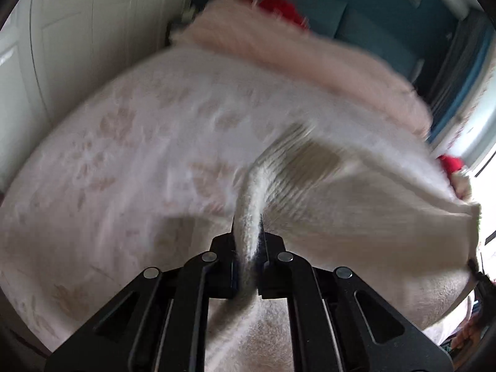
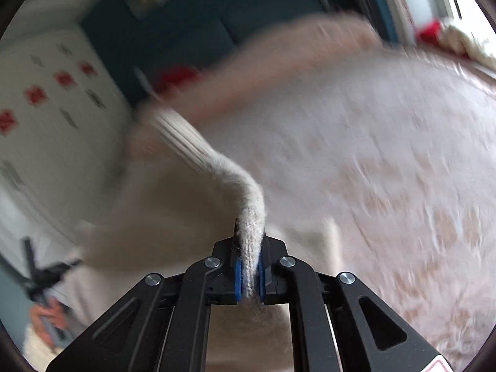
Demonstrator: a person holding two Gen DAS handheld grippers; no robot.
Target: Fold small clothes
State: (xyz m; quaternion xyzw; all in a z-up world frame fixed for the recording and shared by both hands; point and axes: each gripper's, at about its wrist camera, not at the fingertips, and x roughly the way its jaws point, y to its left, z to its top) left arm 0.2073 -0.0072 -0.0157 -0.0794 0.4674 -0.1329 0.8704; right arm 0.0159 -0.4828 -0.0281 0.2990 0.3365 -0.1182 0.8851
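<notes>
A cream ribbed knit garment (image 1: 325,192) hangs stretched above the bed between both grippers. My left gripper (image 1: 247,232) is shut on one edge of it, the fabric pinched between the jaws. My right gripper (image 2: 249,241) is shut on the other edge of the knit garment (image 2: 186,142), which runs away to the upper left. The other gripper shows faintly at the right edge of the left wrist view (image 1: 477,272) and at the lower left of the right wrist view (image 2: 40,279). Both views are motion-blurred.
A pale bedspread with a faint leaf pattern (image 1: 139,155) lies below. A pink fluffy blanket (image 1: 294,59) lies along its far side, with red items (image 1: 279,9) beyond. White cupboard doors (image 2: 46,108) and a dark teal wall (image 2: 186,31) stand behind.
</notes>
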